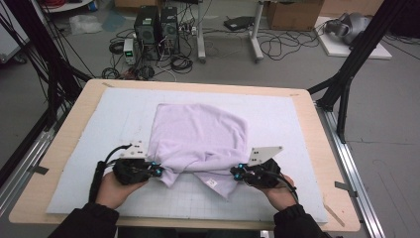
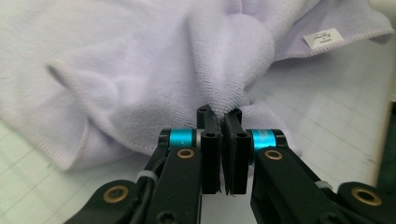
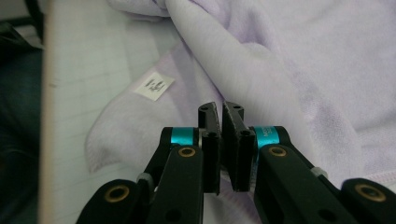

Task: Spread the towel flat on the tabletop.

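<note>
A lilac towel (image 1: 198, 141) lies mid-counter (image 1: 307, 129). The left tool (image 1: 157, 171), at the towel's 7 o'clock corner, pinches a fold of it; the right tool (image 1: 236, 172), at 5 o'clock, is closed on its edge.

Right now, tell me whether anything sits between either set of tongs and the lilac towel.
Nothing visible does. The left tongs and the right tongs are each closed on a fold of the towel at its near edge.
</note>
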`<state>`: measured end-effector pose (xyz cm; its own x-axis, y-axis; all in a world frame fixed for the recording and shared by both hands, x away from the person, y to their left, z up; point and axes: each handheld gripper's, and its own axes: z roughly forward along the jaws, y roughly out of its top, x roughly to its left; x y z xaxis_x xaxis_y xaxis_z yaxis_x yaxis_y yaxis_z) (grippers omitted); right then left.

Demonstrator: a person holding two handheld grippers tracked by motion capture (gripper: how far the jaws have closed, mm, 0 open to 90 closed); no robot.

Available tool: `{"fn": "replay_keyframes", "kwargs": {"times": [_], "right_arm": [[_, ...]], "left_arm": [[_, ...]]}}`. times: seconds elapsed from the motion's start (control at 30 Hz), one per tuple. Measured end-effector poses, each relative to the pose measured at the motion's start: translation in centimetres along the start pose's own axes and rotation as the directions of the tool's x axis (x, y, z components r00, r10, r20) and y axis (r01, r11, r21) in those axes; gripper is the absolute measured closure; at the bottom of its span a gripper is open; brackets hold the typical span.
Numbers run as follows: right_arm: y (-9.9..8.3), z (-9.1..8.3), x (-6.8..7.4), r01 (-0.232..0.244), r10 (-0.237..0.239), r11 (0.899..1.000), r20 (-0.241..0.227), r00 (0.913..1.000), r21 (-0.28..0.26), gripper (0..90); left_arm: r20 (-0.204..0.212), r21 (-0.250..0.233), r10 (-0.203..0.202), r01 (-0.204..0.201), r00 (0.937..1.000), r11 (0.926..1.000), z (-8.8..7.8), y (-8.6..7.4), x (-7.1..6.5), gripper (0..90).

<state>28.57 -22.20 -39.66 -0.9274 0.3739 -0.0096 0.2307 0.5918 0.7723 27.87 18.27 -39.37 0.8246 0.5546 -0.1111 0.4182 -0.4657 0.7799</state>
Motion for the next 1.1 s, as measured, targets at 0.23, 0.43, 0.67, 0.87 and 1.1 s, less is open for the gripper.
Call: {"fn": "replay_keyframes", "kwargs": {"times": [0.23, 0.43, 0.67, 0.87, 1.1], "right_arm": [[1.0, -4.6, 1.4, 0.037, -0.037, 0.998, 0.0, 0.9993, -0.056, 86.8], [1.5, -3.9, -1.0, 0.021, -0.02, 1.0, 0.065, 0.9977, -0.011, 86.7], [-0.6, 0.5, -4.7, -0.093, 0.089, 0.994, 0.059, 0.9943, 0.059, 86.1], [-1.0, -0.2, -4.4, -0.096, 0.095, 0.995, 0.04, 0.9946, 0.009, 76.4], [-0.2, -2.2, -3.5, -0.054, 0.055, 0.998, 0.067, 0.9962, -0.025, 69.8]], "left_arm": [[-0.005, -0.059, -0.01, 0.009, 0.9999, 0.9982, -5.0, 0.3, 0.3, 86.2], [-0.051, -0.032, -0.031, 0.03, 0.9982, 0.9991, -1.9, 1.1, 3.0, 85.2], [-0.121, 0.084, -0.098, 0.108, 0.9878, 0.9905, 2.7, 0.3, 7.4, 74.5], [-0.123, 0.028, -0.093, 0.097, 0.988, 0.9949, 0.7, 0.7, 6.5, 60.8], [-0.096, -0.05, -0.066, 0.061, 0.9932, 0.9969, -2.8, 2.3, 5.1, 52.2]]}}
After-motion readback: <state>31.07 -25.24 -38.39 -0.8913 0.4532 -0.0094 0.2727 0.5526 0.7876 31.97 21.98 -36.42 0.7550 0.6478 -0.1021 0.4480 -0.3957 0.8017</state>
